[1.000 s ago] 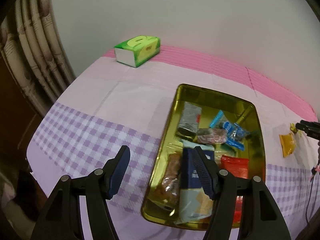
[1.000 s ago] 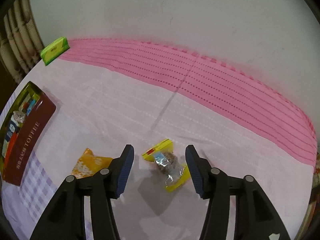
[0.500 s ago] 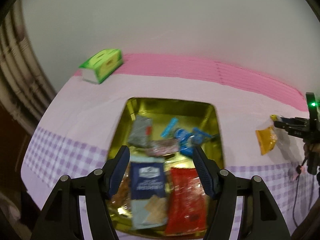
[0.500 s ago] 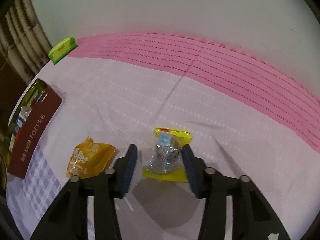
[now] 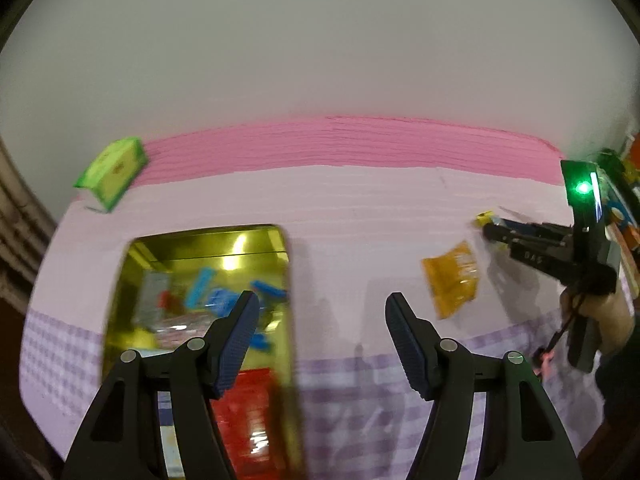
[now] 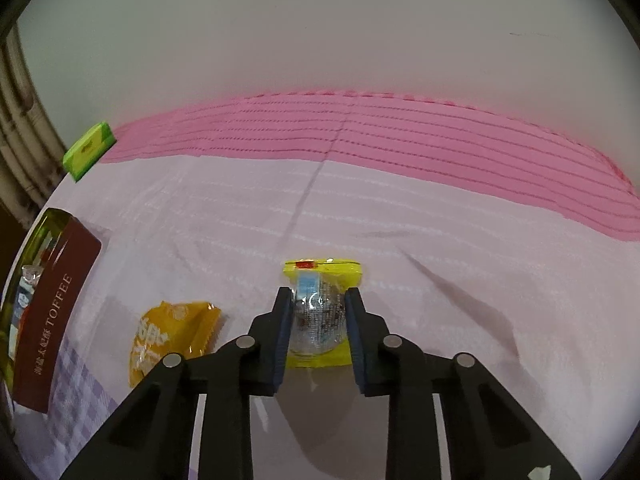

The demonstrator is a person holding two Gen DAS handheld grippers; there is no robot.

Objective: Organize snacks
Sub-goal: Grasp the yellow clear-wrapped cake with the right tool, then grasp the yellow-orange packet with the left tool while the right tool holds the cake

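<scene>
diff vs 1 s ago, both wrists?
The right gripper moved forward and its fingers closed on the yellow snack packet, which was lying free between them before. The left gripper, open and empty, swung right off the gold tin. The orange packet and green box stayed put.

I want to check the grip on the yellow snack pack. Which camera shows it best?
The right wrist view: the yellow snack pack sits sharp and central, pinched between the right tongs. The left wrist view shows only a blurred yellow corner beyond the tip of the right tongs, far right, past the orange packet.
</scene>
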